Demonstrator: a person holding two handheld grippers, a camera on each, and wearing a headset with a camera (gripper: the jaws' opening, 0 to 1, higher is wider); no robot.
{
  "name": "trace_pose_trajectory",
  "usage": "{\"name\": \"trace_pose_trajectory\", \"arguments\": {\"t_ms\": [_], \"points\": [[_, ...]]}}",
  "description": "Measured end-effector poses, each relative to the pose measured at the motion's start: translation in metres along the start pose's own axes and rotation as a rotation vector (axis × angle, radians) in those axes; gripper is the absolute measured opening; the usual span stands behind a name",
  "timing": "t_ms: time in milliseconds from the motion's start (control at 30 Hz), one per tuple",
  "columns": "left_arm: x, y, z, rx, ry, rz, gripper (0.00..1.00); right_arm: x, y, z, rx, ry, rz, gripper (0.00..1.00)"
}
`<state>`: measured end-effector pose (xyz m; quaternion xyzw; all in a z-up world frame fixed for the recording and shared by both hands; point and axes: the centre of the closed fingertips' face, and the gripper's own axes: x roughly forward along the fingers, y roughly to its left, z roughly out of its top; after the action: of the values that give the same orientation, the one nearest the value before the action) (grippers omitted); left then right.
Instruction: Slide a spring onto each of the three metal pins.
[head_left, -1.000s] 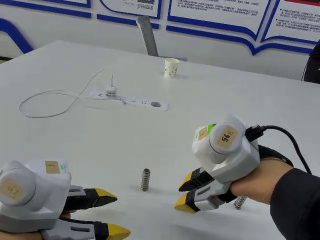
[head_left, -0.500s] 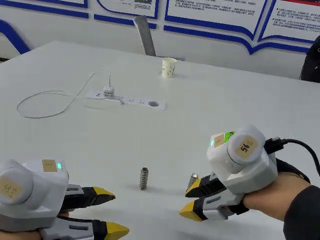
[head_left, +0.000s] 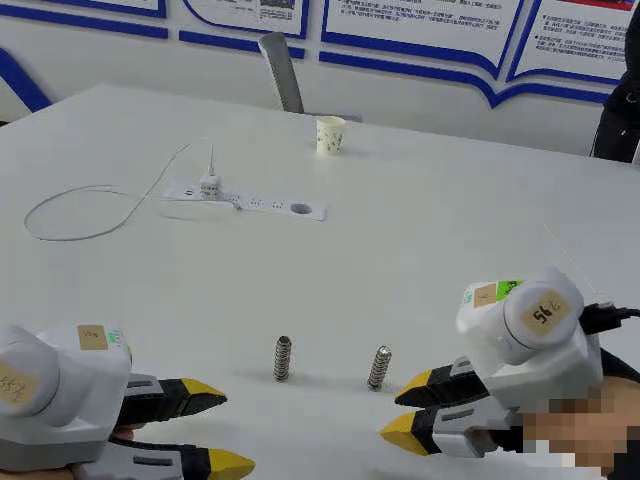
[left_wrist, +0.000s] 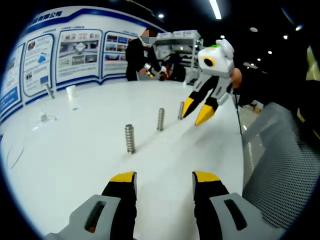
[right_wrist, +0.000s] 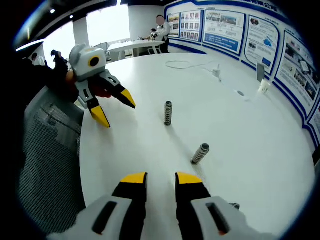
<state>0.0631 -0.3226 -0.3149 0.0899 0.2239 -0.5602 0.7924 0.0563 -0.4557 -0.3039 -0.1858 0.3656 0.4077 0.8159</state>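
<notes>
Now | left gripper jaws wide | right gripper jaws narrow | third spring half-hidden

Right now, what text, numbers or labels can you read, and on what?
"56": round sticker on the right tongs.
Left sticker, on the left tongs: handwriting, too blurred to read.
Square labels on both tongs: nothing legible.
Posters on the wall: print too small to read.
Cup: a pattern, no legible text.

Right hand-held gripper farther right
</notes>
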Motion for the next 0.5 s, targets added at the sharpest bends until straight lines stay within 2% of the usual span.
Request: {"name": "trace_pose_trajectory", "arguments": {"t_ms": [500], "points": [[0.001, -0.003, 0.001, -0.001, 0.001, -0.001, 0.46, -0.025, -0.009, -0.024, 0.100, -0.062, -0.067, 0.23]]}}
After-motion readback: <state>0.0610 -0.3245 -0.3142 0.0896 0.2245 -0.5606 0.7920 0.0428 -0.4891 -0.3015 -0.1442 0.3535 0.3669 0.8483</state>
